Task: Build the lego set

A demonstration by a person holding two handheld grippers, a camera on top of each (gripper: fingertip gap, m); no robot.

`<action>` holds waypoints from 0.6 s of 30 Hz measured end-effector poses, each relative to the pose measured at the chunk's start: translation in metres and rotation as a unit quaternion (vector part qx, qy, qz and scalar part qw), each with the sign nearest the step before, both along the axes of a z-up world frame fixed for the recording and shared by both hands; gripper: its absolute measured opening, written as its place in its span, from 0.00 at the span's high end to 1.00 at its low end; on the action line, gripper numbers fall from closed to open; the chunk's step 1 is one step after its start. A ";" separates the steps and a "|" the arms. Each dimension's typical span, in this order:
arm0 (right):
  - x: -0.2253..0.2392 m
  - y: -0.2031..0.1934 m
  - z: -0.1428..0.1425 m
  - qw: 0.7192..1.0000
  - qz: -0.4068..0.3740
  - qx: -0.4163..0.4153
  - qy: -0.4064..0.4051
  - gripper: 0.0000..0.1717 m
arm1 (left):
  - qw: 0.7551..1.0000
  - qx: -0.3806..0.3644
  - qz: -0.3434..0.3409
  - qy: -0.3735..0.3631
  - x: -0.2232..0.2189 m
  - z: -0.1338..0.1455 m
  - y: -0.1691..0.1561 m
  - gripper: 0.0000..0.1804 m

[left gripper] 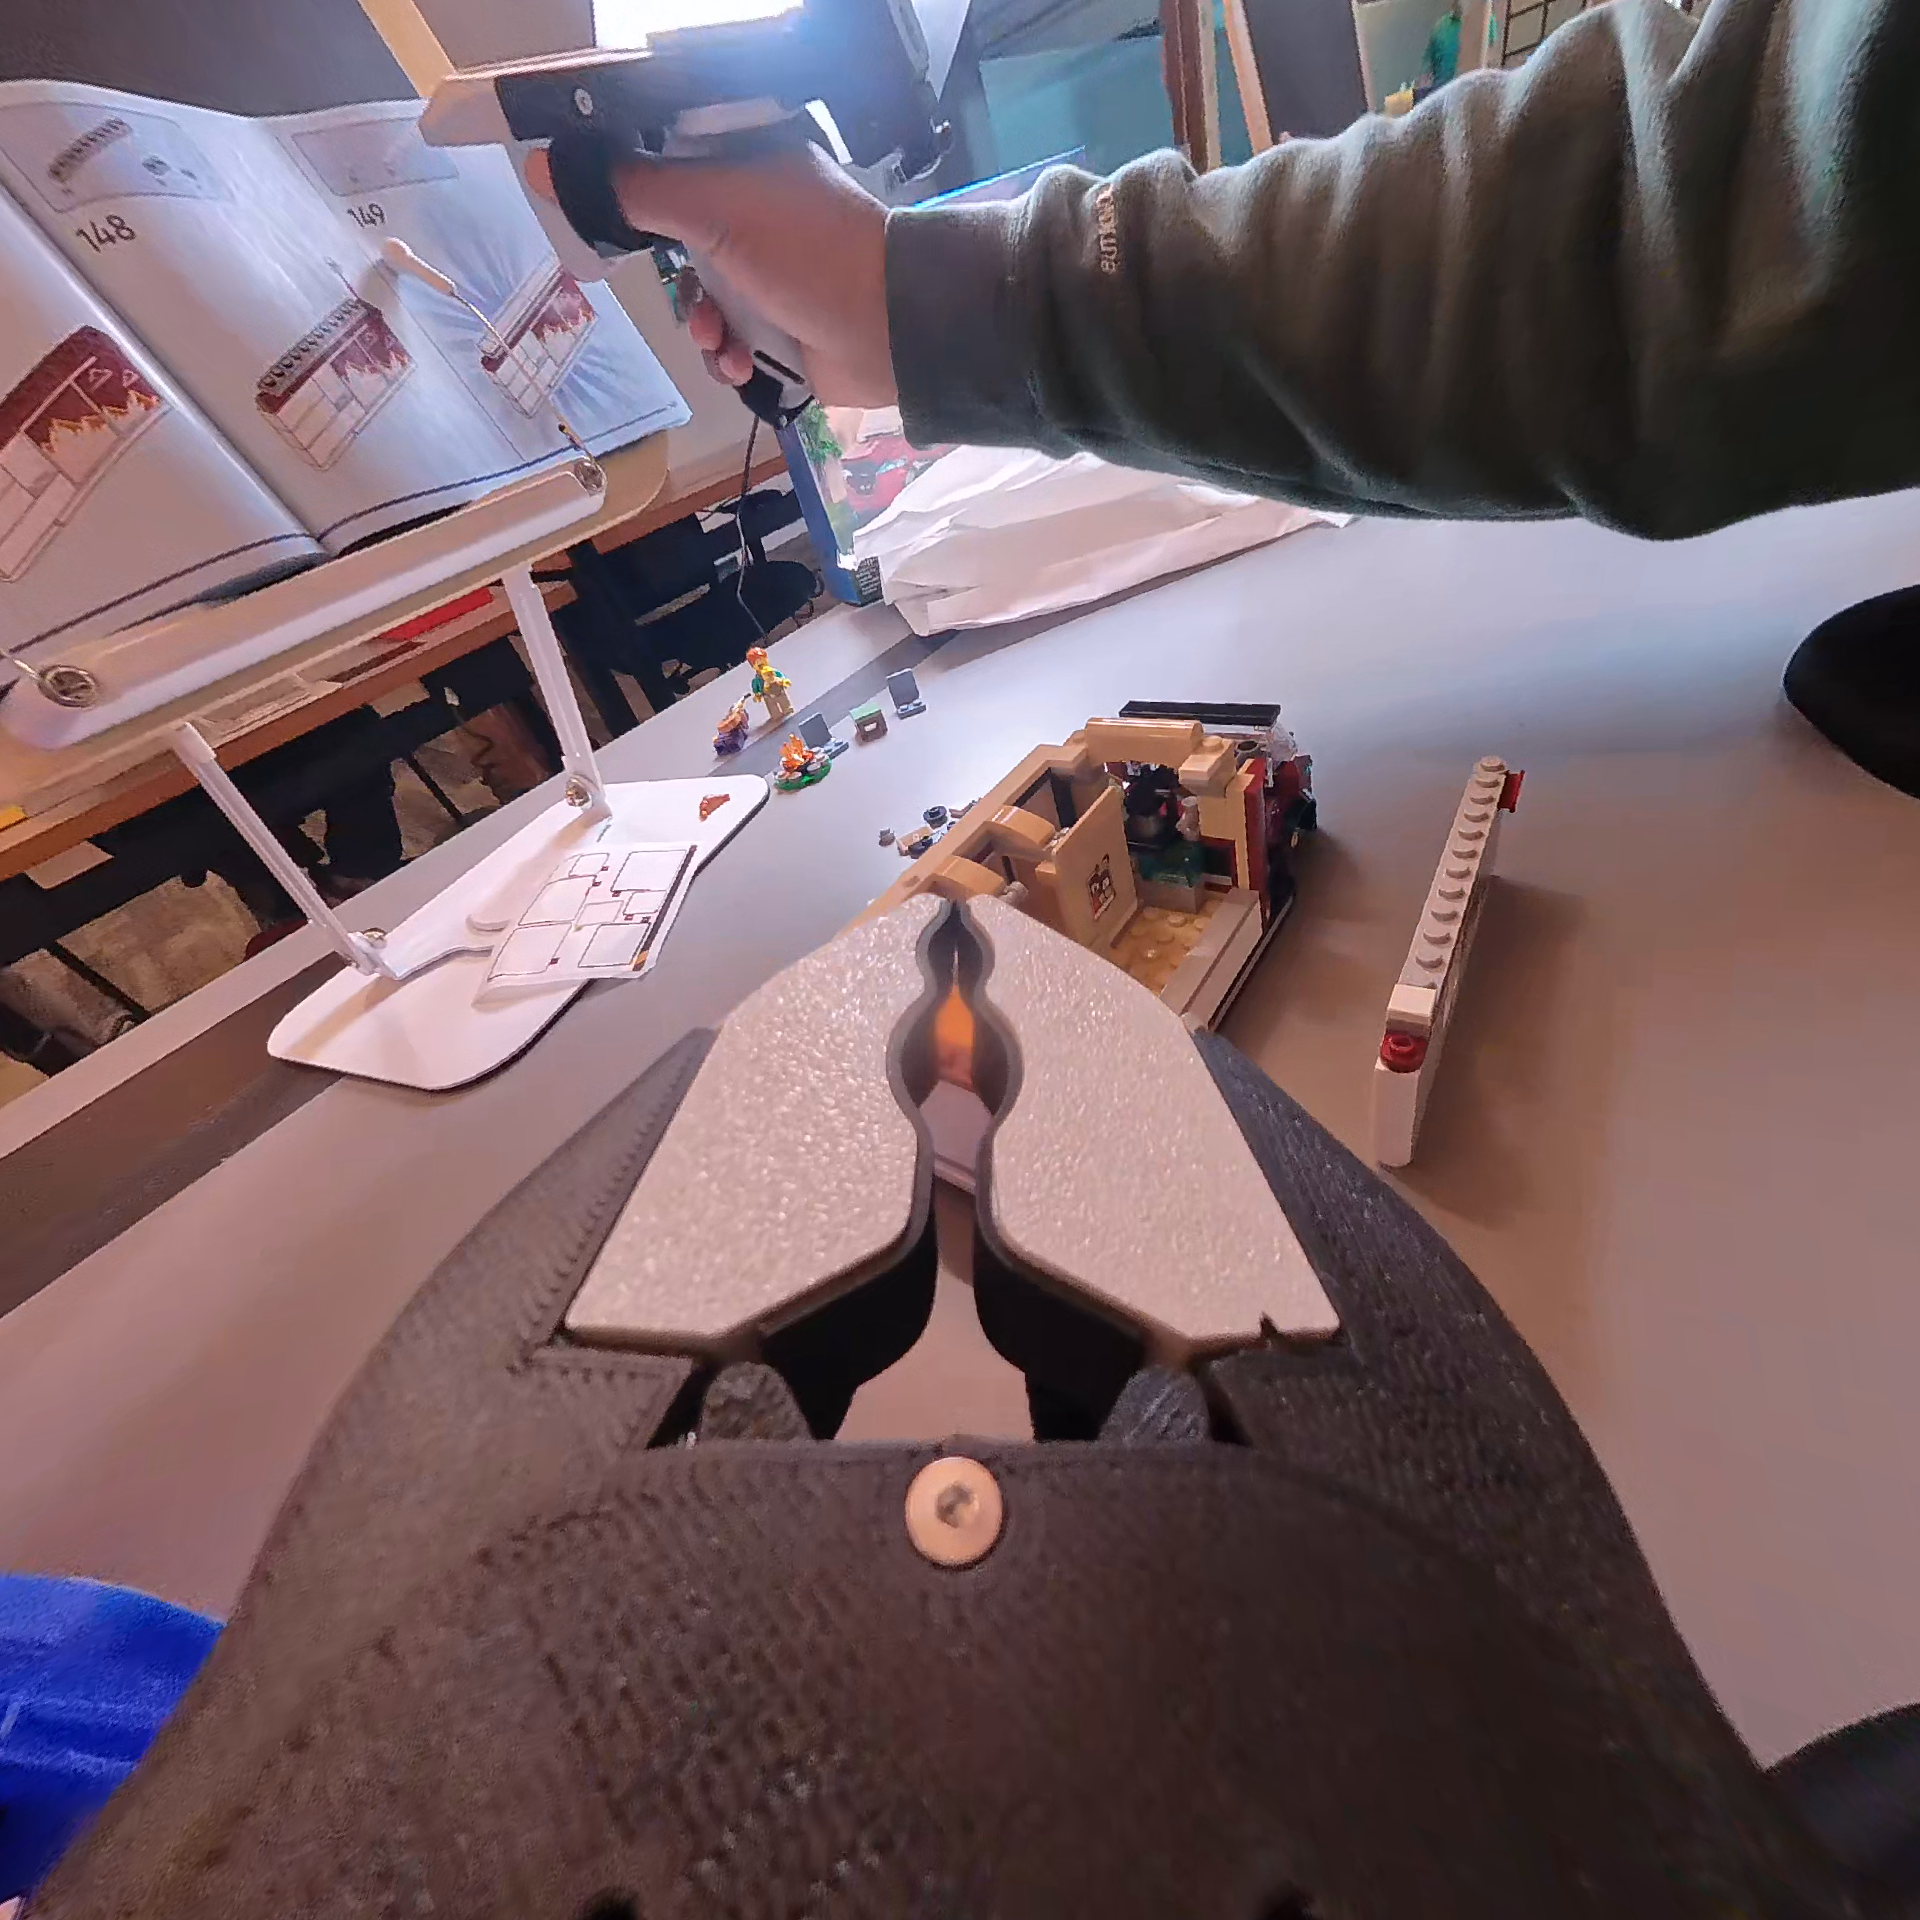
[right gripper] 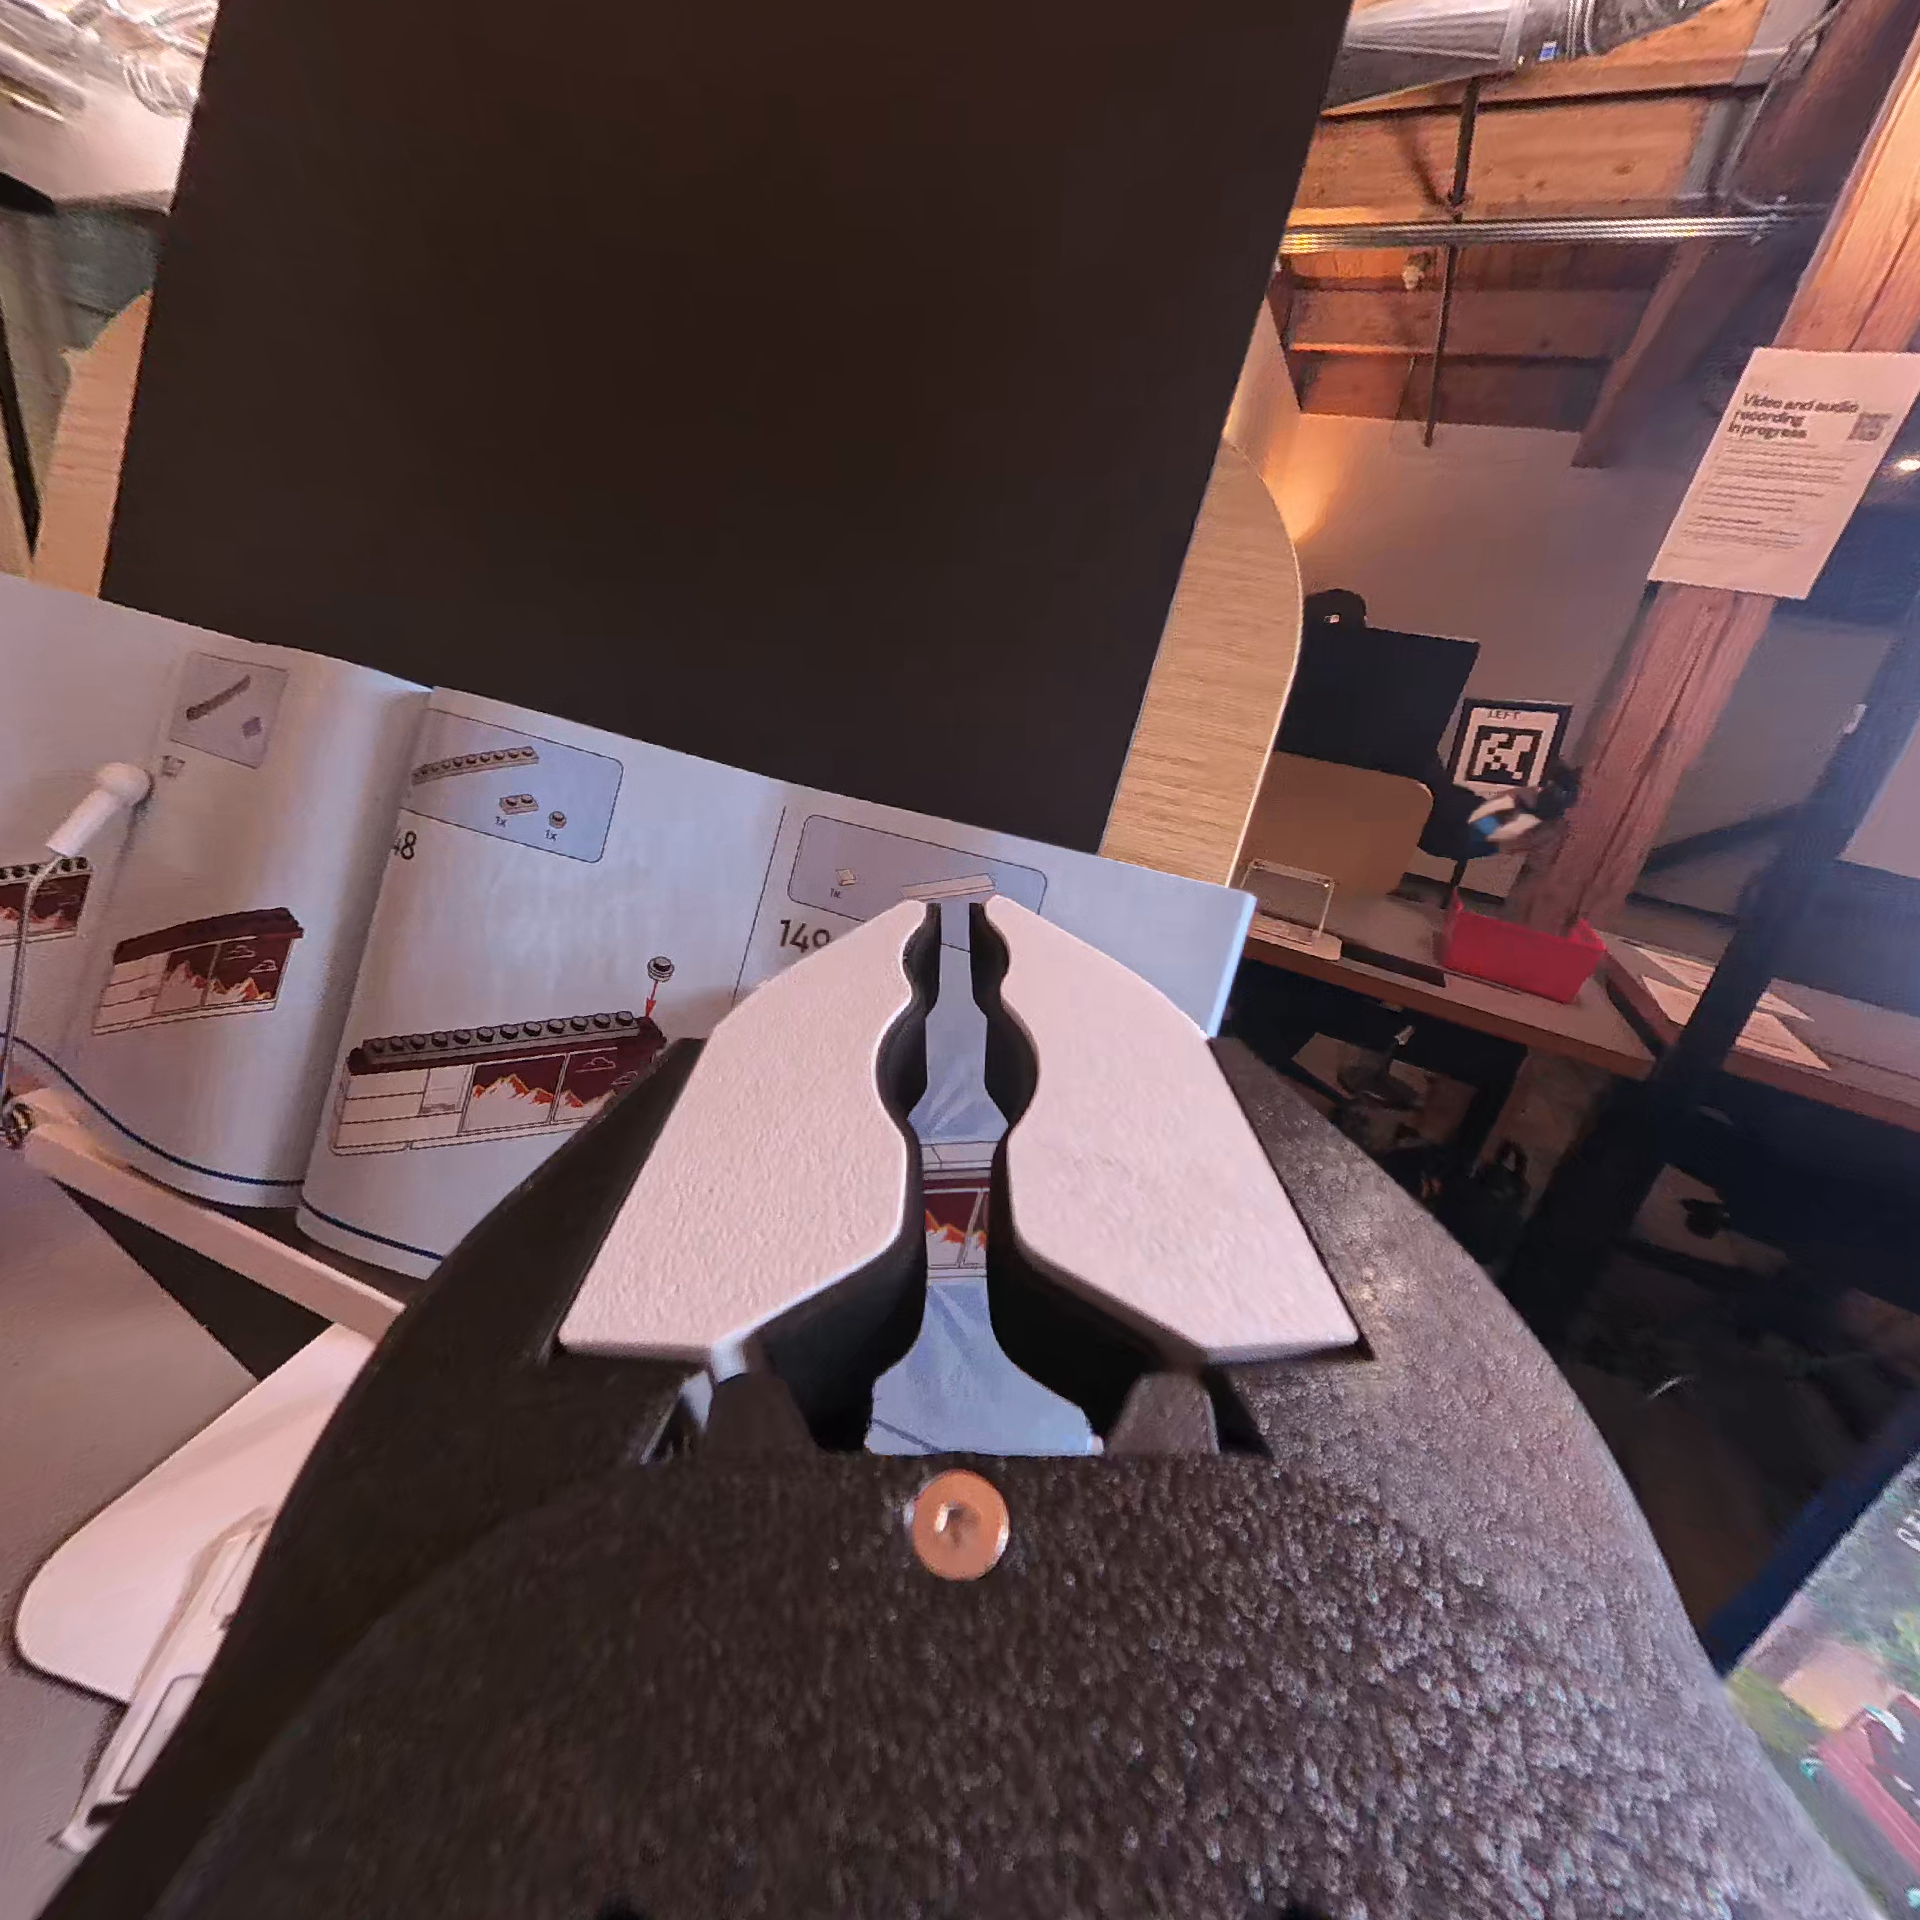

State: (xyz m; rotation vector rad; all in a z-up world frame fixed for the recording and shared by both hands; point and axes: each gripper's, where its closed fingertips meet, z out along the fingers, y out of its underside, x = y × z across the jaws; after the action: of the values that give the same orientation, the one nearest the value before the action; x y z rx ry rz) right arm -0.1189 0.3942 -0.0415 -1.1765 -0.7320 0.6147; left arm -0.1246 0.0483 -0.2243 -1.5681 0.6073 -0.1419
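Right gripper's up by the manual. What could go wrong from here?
1. The right gripper seems to pinch the tan tile only at the tips of its fingers; it could slip out.
2. It is close to the instruction booklet on its white stand; a nudge may shift it.
3. The long brick panel stands on edge beside the brick van; a low sleeve could topple it.
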 end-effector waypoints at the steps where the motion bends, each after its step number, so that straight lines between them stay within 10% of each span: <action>1: 0.001 0.000 0.000 1.000 -0.001 0.002 -0.004 0.97 | 1.000 -0.001 0.000 0.002 0.000 -0.001 0.000 1.00; 8: 0.007 -0.030 -0.017 0.999 0.038 -0.002 -0.031 0.95 | 1.000 0.012 0.013 0.002 -0.005 0.006 0.000 1.00; 18: 0.084 -0.192 -0.099 0.975 0.177 -0.030 -0.130 0.91 | 0.995 0.046 0.074 -0.041 -0.037 0.052 -0.013 1.00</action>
State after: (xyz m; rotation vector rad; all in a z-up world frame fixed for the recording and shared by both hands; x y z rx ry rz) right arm -0.0349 0.2021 -0.1403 -1.2051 -1.1678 0.7906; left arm -0.1615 0.0351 -0.1719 -1.5051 0.4256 -0.0653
